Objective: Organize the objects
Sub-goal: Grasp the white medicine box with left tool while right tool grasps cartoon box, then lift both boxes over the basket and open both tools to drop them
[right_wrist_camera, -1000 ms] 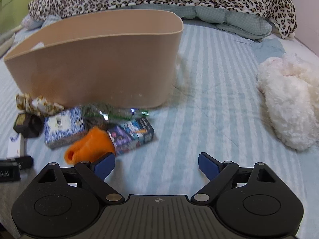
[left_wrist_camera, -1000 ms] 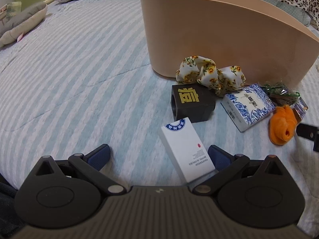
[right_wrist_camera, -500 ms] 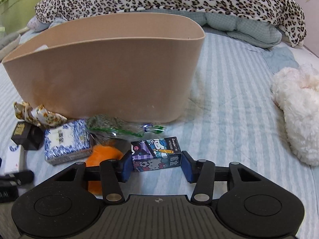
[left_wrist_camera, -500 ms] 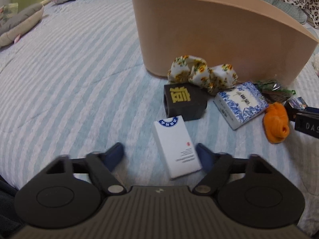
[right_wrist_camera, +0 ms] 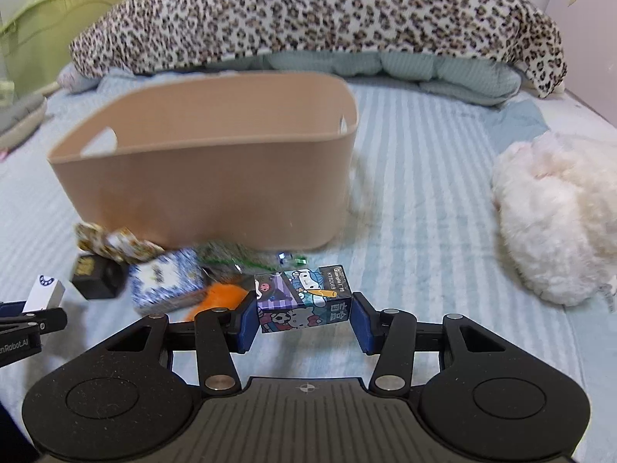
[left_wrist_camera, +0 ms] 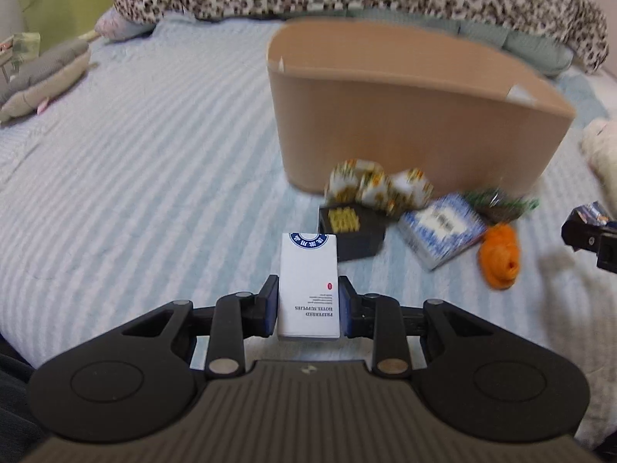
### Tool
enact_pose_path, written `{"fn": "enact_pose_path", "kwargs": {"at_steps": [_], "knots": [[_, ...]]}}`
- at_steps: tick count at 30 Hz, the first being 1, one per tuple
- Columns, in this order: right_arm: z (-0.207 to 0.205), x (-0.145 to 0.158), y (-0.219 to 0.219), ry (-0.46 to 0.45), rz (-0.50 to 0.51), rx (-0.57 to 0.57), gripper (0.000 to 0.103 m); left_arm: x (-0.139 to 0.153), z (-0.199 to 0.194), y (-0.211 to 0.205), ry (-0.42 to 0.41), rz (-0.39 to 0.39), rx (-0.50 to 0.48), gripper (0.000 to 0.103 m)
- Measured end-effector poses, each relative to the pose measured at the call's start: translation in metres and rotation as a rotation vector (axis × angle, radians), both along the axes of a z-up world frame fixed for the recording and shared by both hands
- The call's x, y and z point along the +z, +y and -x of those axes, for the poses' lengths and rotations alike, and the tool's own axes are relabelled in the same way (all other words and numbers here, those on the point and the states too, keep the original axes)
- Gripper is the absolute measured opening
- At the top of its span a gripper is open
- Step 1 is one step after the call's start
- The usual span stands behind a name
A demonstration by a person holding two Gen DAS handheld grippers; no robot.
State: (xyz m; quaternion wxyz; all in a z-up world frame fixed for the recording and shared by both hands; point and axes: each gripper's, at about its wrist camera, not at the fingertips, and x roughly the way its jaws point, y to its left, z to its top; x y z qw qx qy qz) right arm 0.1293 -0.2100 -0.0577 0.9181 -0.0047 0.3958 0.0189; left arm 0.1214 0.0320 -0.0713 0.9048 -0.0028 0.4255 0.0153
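both tongs clamped: left gripper on white box, right gripper on cartoon box. mid-carry; next, over the bin at 12 o'clock, then release.

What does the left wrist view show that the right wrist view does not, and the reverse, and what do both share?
Only the left wrist view: the left gripper seen whole, shut on the white box, and a grey stuffed toy at far left. Only the right wrist view: the right gripper seen whole, shut on the cartoon box, and a green bin. Both: the tan basket, black box, blue patterned box and orange cloth.
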Motion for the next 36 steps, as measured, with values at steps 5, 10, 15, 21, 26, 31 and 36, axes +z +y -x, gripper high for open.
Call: {"fn": "enact_pose_path", "kwargs": {"at_steps": [5,10,15,21,26,31,36], "knots": [[0.014,0.035,-0.003,-0.082,-0.032,0.004,0.046,0.041,0.007,0.000,-0.113,-0.019,-0.017,0.033],[0.008,0.071,-0.001,-0.192,-0.025,0.030,0.046,0.081,-0.010,-0.003,-0.239,-0.059,-0.042,0.033],[-0.018,0.100,0.006,-0.266,0.023,0.061,0.046,0.107,-0.041,-0.013,-0.337,-0.058,-0.088,0.033],[-0.061,0.115,0.021,-0.310,0.080,0.084,0.046,0.110,-0.096,-0.019,-0.354,-0.046,-0.089,0.033],[-0.094,0.104,0.028,-0.273,0.088,0.086,0.046,0.087,-0.137,-0.024,-0.296,-0.065,-0.078,0.033],[-0.125,0.076,0.033,-0.175,0.086,0.092,0.046,0.054,-0.165,-0.034,-0.195,-0.101,-0.101,0.033],[-0.144,0.041,0.039,-0.079,0.124,0.109,0.047,0.031,-0.178,-0.038,-0.098,-0.059,-0.144,0.033]]}}
